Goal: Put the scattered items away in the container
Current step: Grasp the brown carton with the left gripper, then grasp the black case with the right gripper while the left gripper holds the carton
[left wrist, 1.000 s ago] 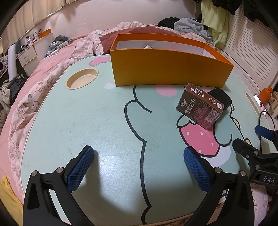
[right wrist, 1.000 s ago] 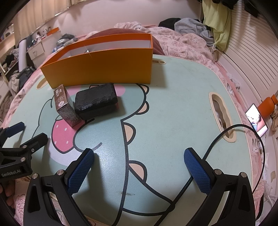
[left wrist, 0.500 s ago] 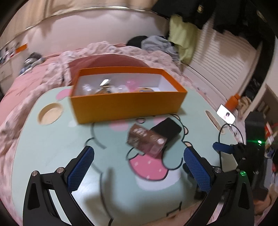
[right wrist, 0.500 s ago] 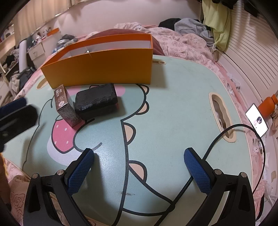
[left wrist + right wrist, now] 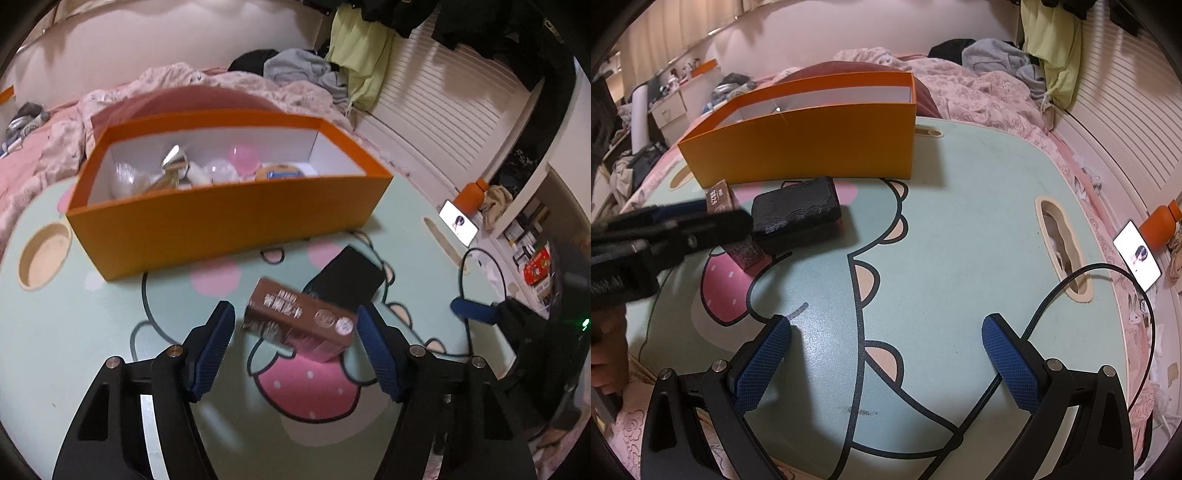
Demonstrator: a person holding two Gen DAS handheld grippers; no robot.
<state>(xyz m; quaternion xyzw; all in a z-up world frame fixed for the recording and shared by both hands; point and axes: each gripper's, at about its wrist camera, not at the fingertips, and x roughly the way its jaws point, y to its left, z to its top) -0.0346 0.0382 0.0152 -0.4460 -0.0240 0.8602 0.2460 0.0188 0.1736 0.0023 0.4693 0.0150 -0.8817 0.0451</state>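
The brown drink carton (image 5: 301, 325) lies on its side on the counter (image 5: 92, 332), between the two fingers (image 5: 212, 345) of the left gripper (image 5: 295, 345). These fingers stand wide apart, one on each side of the carton, and whether they touch it I cannot tell, because the carton is a little blurred. It rests on the pink strawberry drawing (image 5: 306, 384) of the counter. Just behind it, touching or almost touching, lies a black flat block (image 5: 349, 278).

The right gripper (image 5: 886, 363) is low over the near part of the counter, well apart from the carton. Its fingers (image 5: 762, 363) are also wide apart and nothing is between them. A black cable (image 5: 1052, 295) runs near its right finger to the slot in the counter (image 5: 1062, 245).

Farther back stands the orange box (image 5: 229, 221), the container, with its long side toward the carton. Inside are several small things, among them a pink ball (image 5: 242, 157) and something shiny, but most of them are too small to name. At the left of the box is a round hollow (image 5: 46, 254) in the counter. Behind the counter lies a bed with pink bedding (image 5: 44, 147) and a heap of clothes (image 5: 303, 70). At the far right, a phone (image 5: 460, 221) with lit screen leans beside an orange bottle (image 5: 471, 194).
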